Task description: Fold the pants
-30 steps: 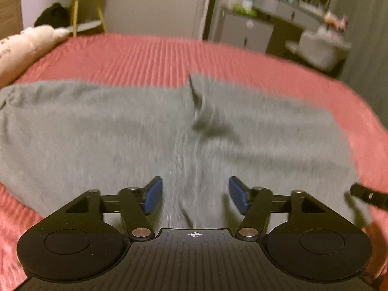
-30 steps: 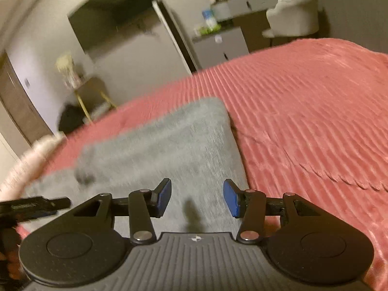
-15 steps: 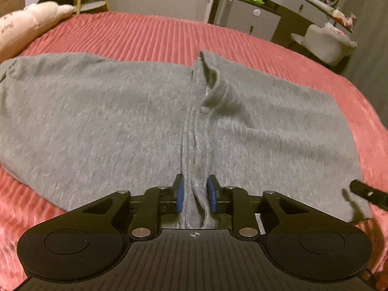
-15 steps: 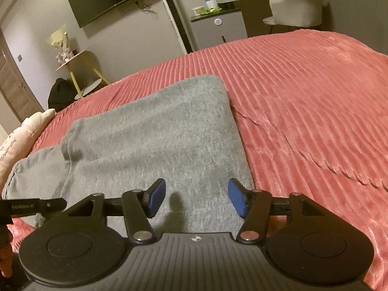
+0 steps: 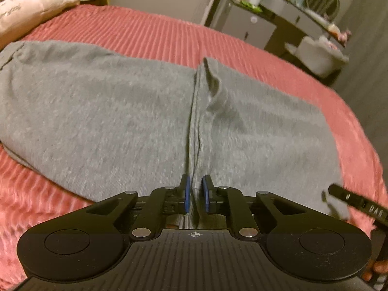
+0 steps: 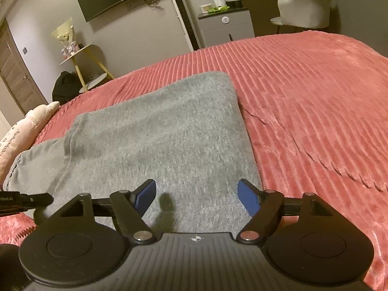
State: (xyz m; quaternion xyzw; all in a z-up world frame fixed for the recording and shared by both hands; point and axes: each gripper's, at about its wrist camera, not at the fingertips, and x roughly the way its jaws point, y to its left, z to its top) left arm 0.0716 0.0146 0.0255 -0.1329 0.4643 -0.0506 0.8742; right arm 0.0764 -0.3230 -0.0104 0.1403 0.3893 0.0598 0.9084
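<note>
We count one pair of grey knit pants, two tongs, one pale pink pillow and one coral-red ribbed bedspread. The pants lie flat on the bedspread, spread out ahead of both tongs.

Our left tongs are clenched on a raised ridge of the grey cloth that runs straight away from them down the middle of the pants; the blue pads press it from both sides. Our right tongs are released, their jaws having just been opening, and the cloth lies flat beneath the wide gap with nothing pinched. In the left wrist view the right tongs show as a black bar at the right edge, over the near corner of the pants.

The pants' straight side edge runs just right of the right tongs. Beyond it the bedspread is bare and wide. Left of the left tongs the pillow sits at the bed's far corner, apart from the pants. A grey cabinet and pale chair stand beyond the bed.
</note>
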